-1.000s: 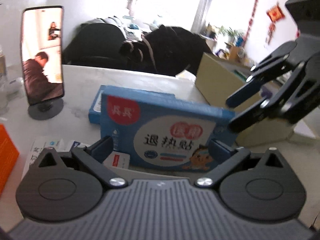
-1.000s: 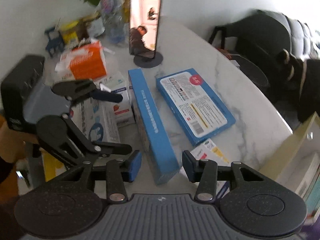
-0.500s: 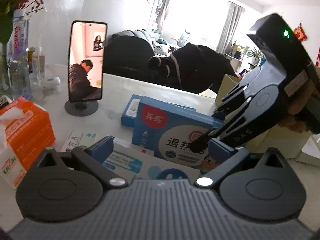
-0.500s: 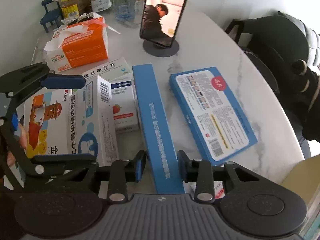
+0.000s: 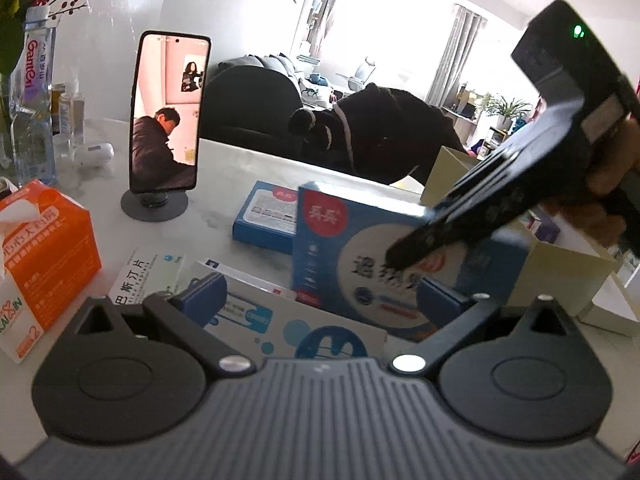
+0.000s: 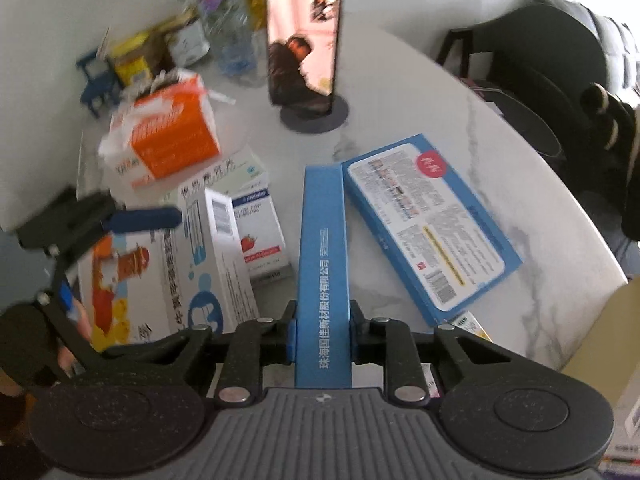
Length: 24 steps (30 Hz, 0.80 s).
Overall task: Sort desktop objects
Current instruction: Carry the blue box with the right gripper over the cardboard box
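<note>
R gripper [image 6: 322,338]: jaws just closed, now clamped on upright blue box [image 6: 323,264] edge. L gripper [image 5: 316,294]: jaws apart, empty. Risk: narrow grip, box may pivot/slip on lift.

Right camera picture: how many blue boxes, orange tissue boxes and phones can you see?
Blue boxes: 2 (standing blue box, flat blue box)
Orange tissue boxes: 1
Phones: 1
Total: 4
</note>
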Each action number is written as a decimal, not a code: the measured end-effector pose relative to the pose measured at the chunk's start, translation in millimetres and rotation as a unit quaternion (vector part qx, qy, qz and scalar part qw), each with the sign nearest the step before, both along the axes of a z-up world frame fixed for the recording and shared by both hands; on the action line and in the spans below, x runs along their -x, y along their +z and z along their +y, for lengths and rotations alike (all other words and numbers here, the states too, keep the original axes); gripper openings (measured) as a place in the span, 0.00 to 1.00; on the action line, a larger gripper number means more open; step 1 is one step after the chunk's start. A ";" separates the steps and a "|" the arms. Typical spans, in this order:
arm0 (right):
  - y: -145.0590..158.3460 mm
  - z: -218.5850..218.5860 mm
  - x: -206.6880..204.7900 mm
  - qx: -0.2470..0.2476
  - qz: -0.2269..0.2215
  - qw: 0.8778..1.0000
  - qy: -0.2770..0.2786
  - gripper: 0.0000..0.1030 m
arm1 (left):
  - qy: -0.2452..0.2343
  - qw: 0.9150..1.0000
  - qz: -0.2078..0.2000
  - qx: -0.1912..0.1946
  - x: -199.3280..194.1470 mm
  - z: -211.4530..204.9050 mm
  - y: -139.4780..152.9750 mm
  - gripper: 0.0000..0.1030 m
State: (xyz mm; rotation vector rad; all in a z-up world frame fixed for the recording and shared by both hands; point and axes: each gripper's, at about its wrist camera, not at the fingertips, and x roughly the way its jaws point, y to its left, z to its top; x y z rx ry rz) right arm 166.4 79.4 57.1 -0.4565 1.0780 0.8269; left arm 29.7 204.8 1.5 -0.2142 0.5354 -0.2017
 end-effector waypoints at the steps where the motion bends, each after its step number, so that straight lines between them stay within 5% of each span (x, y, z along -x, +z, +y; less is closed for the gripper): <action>1: 5.4 -5.3 -1.6 -0.008 0.002 1.000 -0.007 0.24 | -0.001 1.000 0.001 0.001 -0.5 -0.2 -0.2 1.00; 14: 66.9 -70.2 -19.4 -0.072 -0.024 0.993 -0.093 0.24 | -0.015 1.000 0.006 0.010 -4.8 -9.8 -0.7 1.00; 24: 119.0 -136.7 -41.2 -0.108 -0.085 0.972 -0.192 0.24 | -0.020 1.000 0.008 0.008 -5.5 -15.1 0.5 1.00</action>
